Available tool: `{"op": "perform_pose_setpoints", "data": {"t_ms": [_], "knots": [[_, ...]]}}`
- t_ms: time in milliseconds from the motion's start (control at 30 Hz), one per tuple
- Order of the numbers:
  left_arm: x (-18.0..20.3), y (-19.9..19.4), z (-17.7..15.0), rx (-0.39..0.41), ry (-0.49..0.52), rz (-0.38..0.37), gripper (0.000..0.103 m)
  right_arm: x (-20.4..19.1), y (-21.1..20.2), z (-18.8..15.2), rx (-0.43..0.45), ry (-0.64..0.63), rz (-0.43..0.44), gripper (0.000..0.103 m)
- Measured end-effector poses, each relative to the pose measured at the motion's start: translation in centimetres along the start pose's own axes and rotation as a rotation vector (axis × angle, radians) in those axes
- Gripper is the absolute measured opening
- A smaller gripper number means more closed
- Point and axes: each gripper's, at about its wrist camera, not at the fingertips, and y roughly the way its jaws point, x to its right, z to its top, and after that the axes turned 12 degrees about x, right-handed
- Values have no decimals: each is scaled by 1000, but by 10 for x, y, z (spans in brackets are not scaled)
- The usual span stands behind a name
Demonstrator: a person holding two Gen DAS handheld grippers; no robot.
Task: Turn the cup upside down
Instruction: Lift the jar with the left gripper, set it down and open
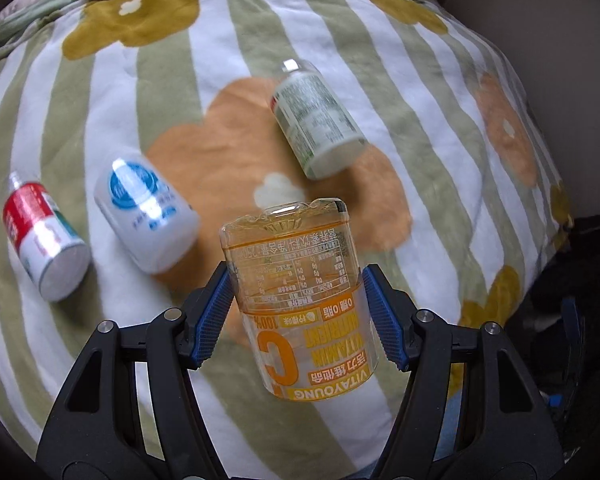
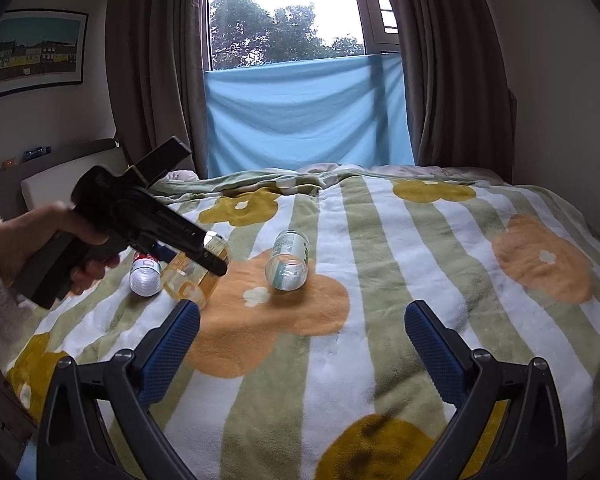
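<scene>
The left gripper holds the clear orange-printed cup by its sides above the bed, fingers clamped on mid-body so it can turn freely. Its print reads upside down, which suggests the flip is under way. The right gripper hangs idle, fingers wide and empty. Three bottles lie well clear.

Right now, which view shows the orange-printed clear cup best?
The left wrist view. The clear cup fills the centre between the left gripper pads, its orange print readable and reading upside down. In the right wrist view the cup is small, off to the left, and partly hidden behind the left gripper's body.
</scene>
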Motion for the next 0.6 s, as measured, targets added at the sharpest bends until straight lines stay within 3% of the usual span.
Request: {"op": "perform_pose_setpoints", "data": {"t_ms": [233, 533, 567, 600], "knots": [[7, 20, -62, -51, 38, 33, 62, 3, -17, 9, 22, 43, -43, 102], [8, 34, -84, -40, 90, 84, 65, 2, -31, 11, 24, 52, -50, 102], [8, 33, -84, -28, 95, 92, 70, 2, -31, 11, 24, 51, -48, 102], [7, 31, -84, -10, 99, 98, 83, 2, -32, 11, 23, 49, -45, 102]]}}
